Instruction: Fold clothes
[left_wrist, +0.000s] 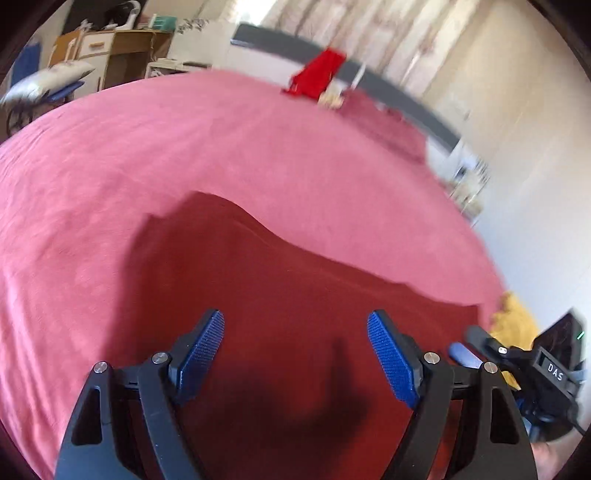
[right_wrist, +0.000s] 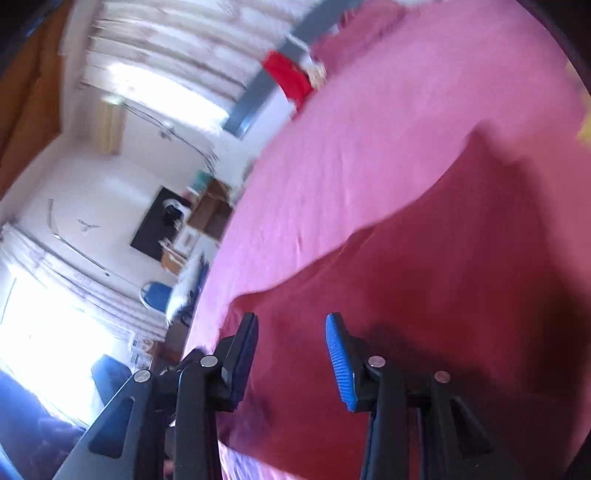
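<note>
A dark red garment lies flat on the pink bedspread, its far edge wavy. My left gripper hovers over it, open wide, blue pads bare with nothing between them. In its view the right gripper shows at the right edge. The right wrist view is tilted: the same dark red garment spreads under my right gripper, whose jaws stand apart and hold nothing. A bright red cloth sits at the far end of the bed.
A grey headboard runs along the bed's far side. A yellow cloth lies at the right. Wooden drawers and a chair with a pillow stand beyond the bed's left edge. A bright window lights the room.
</note>
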